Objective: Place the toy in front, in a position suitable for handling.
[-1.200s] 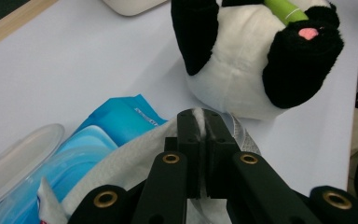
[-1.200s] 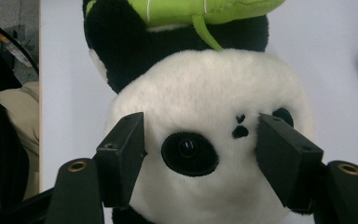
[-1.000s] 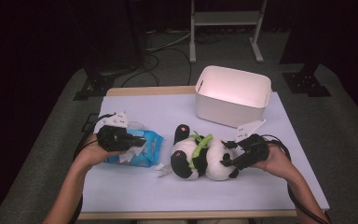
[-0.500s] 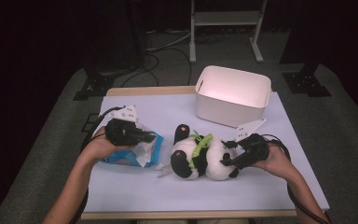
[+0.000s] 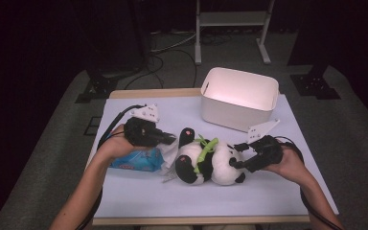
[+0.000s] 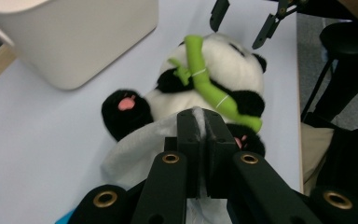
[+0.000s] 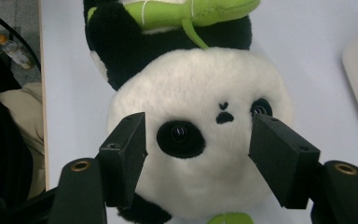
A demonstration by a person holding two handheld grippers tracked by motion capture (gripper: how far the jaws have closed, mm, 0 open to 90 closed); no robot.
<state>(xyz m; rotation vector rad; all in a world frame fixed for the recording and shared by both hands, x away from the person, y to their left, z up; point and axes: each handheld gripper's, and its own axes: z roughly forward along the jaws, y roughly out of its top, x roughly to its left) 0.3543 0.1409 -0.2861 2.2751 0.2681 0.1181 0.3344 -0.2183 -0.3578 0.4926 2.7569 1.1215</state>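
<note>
Left gripper (image 6: 199, 122) has carried its pinched tissue (image 6: 135, 151) toward the panda (image 5: 211, 160); right gripper (image 7: 196, 140) gapes at its head.

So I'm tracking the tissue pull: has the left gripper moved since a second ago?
Yes. The left gripper shifted right, toward the panda, measured against the white bin.

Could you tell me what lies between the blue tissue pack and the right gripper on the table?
In the high view, the panda plush lies between the tissue pack and the right gripper.
</note>
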